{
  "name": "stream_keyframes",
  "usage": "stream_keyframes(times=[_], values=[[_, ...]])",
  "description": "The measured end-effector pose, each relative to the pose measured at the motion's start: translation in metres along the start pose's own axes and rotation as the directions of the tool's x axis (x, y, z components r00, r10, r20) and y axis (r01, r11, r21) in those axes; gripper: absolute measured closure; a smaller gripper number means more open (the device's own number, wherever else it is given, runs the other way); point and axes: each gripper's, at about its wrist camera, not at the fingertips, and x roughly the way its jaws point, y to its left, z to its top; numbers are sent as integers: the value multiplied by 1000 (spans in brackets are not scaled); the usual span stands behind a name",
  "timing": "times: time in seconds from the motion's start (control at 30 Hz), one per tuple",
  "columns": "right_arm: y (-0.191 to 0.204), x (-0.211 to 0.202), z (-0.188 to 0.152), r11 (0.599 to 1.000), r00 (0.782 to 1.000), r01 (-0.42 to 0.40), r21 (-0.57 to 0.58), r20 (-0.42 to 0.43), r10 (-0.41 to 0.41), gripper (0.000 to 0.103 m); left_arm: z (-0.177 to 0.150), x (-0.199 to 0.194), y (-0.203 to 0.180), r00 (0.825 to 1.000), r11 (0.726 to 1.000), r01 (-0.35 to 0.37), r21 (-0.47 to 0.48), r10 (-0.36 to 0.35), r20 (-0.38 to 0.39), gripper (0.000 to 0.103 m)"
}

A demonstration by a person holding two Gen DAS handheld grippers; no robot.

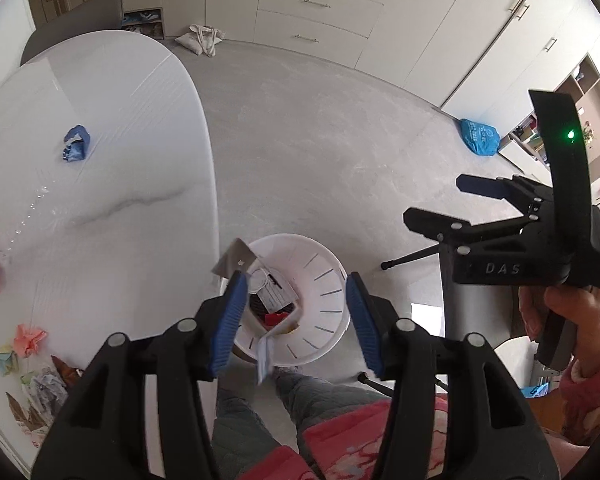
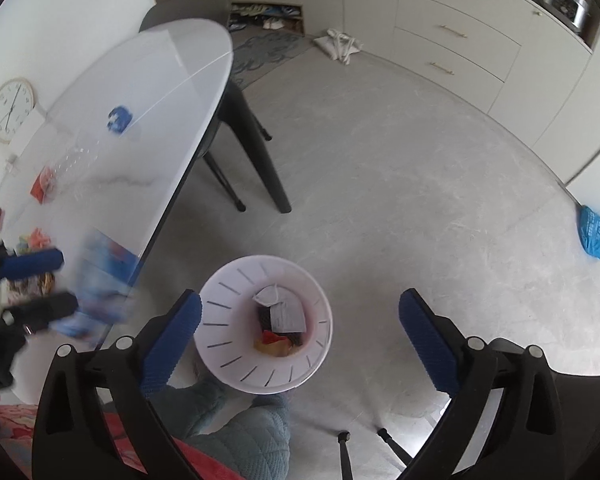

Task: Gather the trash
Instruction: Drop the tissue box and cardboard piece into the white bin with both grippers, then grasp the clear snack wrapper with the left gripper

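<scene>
Hovering over one bin [image 2: 228, 356]

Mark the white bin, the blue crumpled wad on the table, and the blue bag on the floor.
white bin [image 2: 236, 364]: right wrist view, bare inner wall.
blue crumpled wad [image 1: 76, 145]: left wrist view, its middle.
blue bag [image 2: 596, 236]: right wrist view, its middle.

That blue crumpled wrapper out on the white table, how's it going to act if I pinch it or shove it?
The blue crumpled wrapper looks like thin scrunched film or paper, so it is probably very light and should crush further under a pinch. The white table looks glossy, so a shove would likely make it slide rather than roll. Its irregular folds suggest it may spring back partly open.
</scene>
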Motion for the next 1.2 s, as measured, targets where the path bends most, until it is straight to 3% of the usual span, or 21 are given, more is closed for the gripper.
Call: stream_keyframes(times=[0.03, 0.2, 0.47, 0.7, 0.9, 1.03, 1.2], values=[[-5, -3, 1, 1000, 1000, -3, 12, 4, 3, 4, -1, 1, -3, 1000, 1000, -7, -1, 7, 0, 28], [-15, -13, 6, 999, 999, -22, 44, 30, 21, 3, -4, -7, -2, 999, 999, -25, -25, 26, 38, 10], [4, -21, 16, 999, 998, -46, 8, 49, 46, 3, -5, -32, 29, 991, 991, -61, -118, 75, 111, 8], [64, -22, 33, 988, 991, -118, -105, 49, 123, 3, -24, -66, 84, 971, 960, -145, -238, 185, 154, 8], [146, -8, 48, 945, 977, -204, -256, 3, 212, 3, -59, -101, 142, 938, 904, -236, -355, 308, 160, 8], [204, 4, 50, 898, 963, -265, -352, -50, 265, 3, -90, -118, 181, 917, 852, -283, -440, 375, 134, 8], [277, 22, 38, 817, 941, -338, -467, -144, 307, 3, -141, -132, 227, 902, 766, -314, -561, 425, 75, 8]])
